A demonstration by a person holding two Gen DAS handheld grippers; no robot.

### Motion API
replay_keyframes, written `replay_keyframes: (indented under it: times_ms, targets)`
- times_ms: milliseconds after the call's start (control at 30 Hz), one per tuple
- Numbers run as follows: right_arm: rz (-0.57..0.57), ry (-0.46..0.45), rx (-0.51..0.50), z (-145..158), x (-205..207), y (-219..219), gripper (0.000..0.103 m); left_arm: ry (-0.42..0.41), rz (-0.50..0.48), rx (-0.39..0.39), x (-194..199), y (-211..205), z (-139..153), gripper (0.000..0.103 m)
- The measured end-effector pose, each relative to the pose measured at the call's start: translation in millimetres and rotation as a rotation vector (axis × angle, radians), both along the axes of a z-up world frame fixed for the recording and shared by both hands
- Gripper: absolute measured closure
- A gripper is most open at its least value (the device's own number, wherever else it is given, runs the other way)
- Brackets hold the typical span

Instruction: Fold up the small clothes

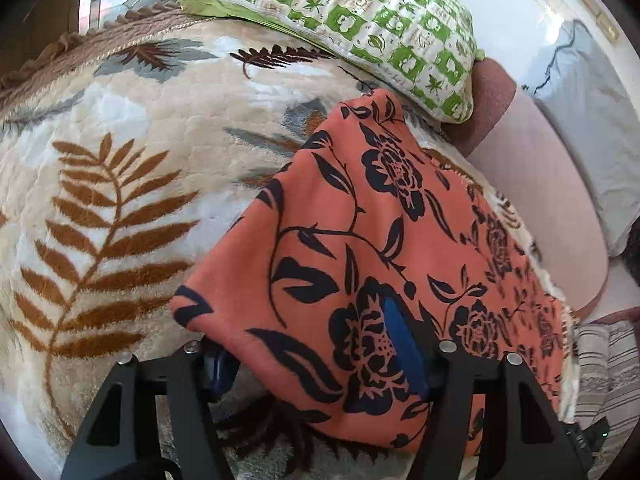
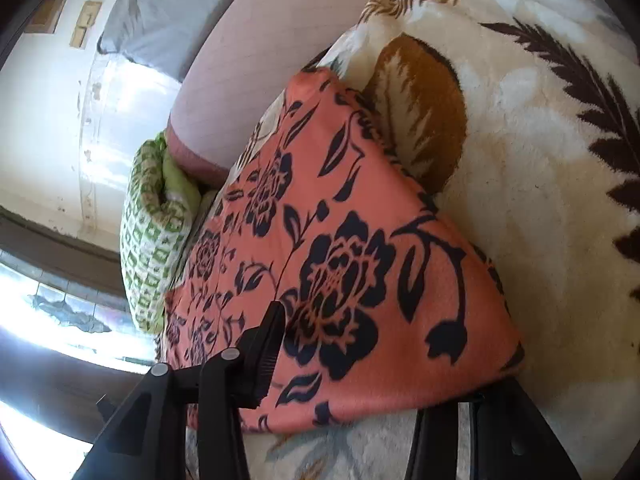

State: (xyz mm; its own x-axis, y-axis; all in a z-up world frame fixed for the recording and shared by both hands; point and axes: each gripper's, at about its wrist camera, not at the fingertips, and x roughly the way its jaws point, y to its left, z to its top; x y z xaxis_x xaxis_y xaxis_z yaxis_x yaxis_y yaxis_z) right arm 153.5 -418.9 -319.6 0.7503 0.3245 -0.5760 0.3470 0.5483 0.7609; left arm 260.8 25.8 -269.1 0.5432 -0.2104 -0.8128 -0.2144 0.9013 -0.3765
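An orange garment with a black flower print [image 1: 360, 248] lies on a plush leaf-patterned blanket [image 1: 120, 184]. My left gripper [image 1: 316, 364] has its fingers wide apart around the garment's near edge: the blue-padded right finger [image 1: 404, 344] lies on top of the cloth, and the left finger [image 1: 218, 368] is beside and under its edge. In the right wrist view the same garment [image 2: 360, 256] drapes over my right gripper [image 2: 368, 368]. Its left finger [image 2: 264, 356] rests on the cloth, and the right finger is hidden beneath the cloth.
A green and white patterned pillow [image 1: 340, 20] lies at the far end of the bed, also in the right wrist view [image 2: 152, 240]. A pink sheet [image 1: 532, 200] and a grey pillow [image 1: 588, 120] lie beside the blanket. A white wall stands behind.
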Motion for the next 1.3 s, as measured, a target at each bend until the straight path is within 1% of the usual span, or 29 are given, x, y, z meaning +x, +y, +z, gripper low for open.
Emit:
replay_keyframes:
  times_ms: [33, 67, 100, 133, 167, 200, 233, 267, 300, 333, 367, 433, 500, 567, 667, 767, 800, 867, 933, 967, 1000, 1033, 1067, 1100, 1167, 1200, 1233, 1267, 1300]
  targets:
    - [-0.008, 0.0, 0.003, 0.1, 1.1, -0.4, 0.053, 0.004, -0.002, 0.012, 1.3, -1.7, -0.2, 0.036]
    - [-0.008, -0.003, 0.008, -0.7, 1.6, -1.3, 0.052, 0.007, 0.001, 0.03, 2.3, -2.8, -0.2, 0.045]
    - [-0.007, -0.011, 0.009, -0.9, 3.0, -1.6, 0.052, 0.018, 0.013, 0.071, 3.6, -4.3, 0.4, 0.053]
    - [-0.004, -0.017, 0.006, -0.5, 2.8, -2.8, 0.051, 0.021, 0.015, 0.082, 4.4, -4.7, 0.4, 0.06]
    - [0.004, -0.03, 0.001, 0.0, 3.8, -1.9, 0.052, 0.021, 0.017, 0.081, 4.6, -4.8, 1.3, 0.072]
    - [0.012, -0.045, -0.021, 2.6, 1.6, -1.7, 0.061, 0.009, 0.014, 0.076, 4.0, -6.6, 4.5, 0.077]
    - [0.016, -0.058, -0.046, 5.9, 0.3, 0.7, 0.068, 0.002, 0.01, 0.097, 3.1, -9.6, 7.8, 0.079]
    - [0.025, -0.071, -0.105, 12.6, -0.7, 4.7, 0.076, -0.005, 0.003, 0.115, 1.4, -11.7, 10.4, 0.081]
    - [0.031, -0.078, -0.152, 18.5, -1.8, 8.9, 0.078, -0.019, -0.01, 0.144, -0.8, -15.7, 15.5, 0.082]
    - [0.039, -0.089, -0.202, 25.6, -4.2, 14.2, 0.079, -0.03, -0.014, 0.152, -2.9, -16.5, 19.0, 0.082]
    - [0.042, -0.095, -0.225, 29.4, -5.9, 17.2, 0.08, -0.037, -0.017, 0.147, -5.1, -15.7, 22.1, 0.083]
    - [0.041, -0.11, -0.282, 38.7, -13.3, 22.6, 0.082, -0.043, -0.026, 0.135, -10.1, -12.3, 27.1, 0.083]
    - [0.036, -0.115, -0.348, 46.4, -24.2, 28.1, 0.082, -0.047, -0.051, 0.148, -18.4, -11.3, 32.8, 0.083]
    - [0.034, -0.109, -0.385, 50.4, -37.6, 31.1, 0.082, -0.053, -0.075, 0.155, -30.2, -8.9, 38.6, 0.083]
    - [0.033, -0.096, -0.389, 57.7, -65.1, 36.4, 0.082, -0.062, -0.119, 0.166, -61.1, 1.2, 44.3, 0.083]
    - [0.036, -0.101, -0.411, 72.2, -97.7, 45.9, 0.082, -0.046, -0.148, 0.155, -96.4, 19.1, 42.9, 0.083]
    - [0.042, -0.103, -0.42, 77.0, -112.1, 50.1, 0.082, -0.038, -0.156, 0.153, -114.6, 27.3, 41.1, 0.083]
    - [0.053, -0.095, -0.402, 81.4, -139.1, 56.4, 0.083, -0.039, -0.171, 0.161, -138.0, 35.6, 39.6, 0.083]
    - [0.069, -0.071, -0.356, 79.6, -171.7, 64.4, 0.082, -0.035, -0.185, 0.177, -165.8, 44.8, 36.5, 0.083]
    - [0.076, -0.061, -0.346, 78.3, -179.4, 68.5, 0.082, -0.032, -0.194, 0.19, -179.8, 49.0, 32.6, 0.082]
    - [0.09, -0.037, -0.341, 73.6, -193.2, 73.3, 0.082, -0.025, -0.198, 0.208, -186.0, 50.9, 29.4, 0.08]
    - [0.112, -0.004, -0.342, 68.6, -199.4, 77.1, 0.08, -0.013, -0.193, 0.233, -190.6, 53.3, 26.4, 0.077]
    - [0.132, 0.028, -0.34, 64.6, -202.9, 79.1, 0.079, -0.003, -0.183, 0.252, -194.6, 56.0, 24.2, 0.068]
    - [0.15, 0.095, -0.333, 57.5, -208.1, 79.6, 0.078, 0.001, -0.172, 0.253, -197.0, 60.0, 25.2, 0.065]
    - [0.164, 0.162, -0.279, 50.1, -217.3, 74.4, 0.073, 0.002, -0.167, 0.251, -199.4, 66.9, 35.0, 0.062]
    - [0.178, 0.201, -0.232, 47.6, -224.3, 69.7, 0.068, -0.01, -0.17, 0.262, -201.4, 69.7, 42.0, 0.062]
    - [0.187, 0.233, -0.206, 48.5, -232.9, 65.3, 0.066, -0.024, -0.166, 0.283, -204.0, 71.8, 47.9, 0.056]
    - [0.188, 0.247, -0.208, 50.9, -239.1, 62.6, 0.065, -0.053, -0.159, 0.329, -208.2, 73.0, 56.1, 0.052]
    - [0.185, 0.252, -0.232, 57.9, -250.1, 60.1, 0.065, -0.095, -0.148, 0.394, -213.1, 73.2, 66.3, 0.051]
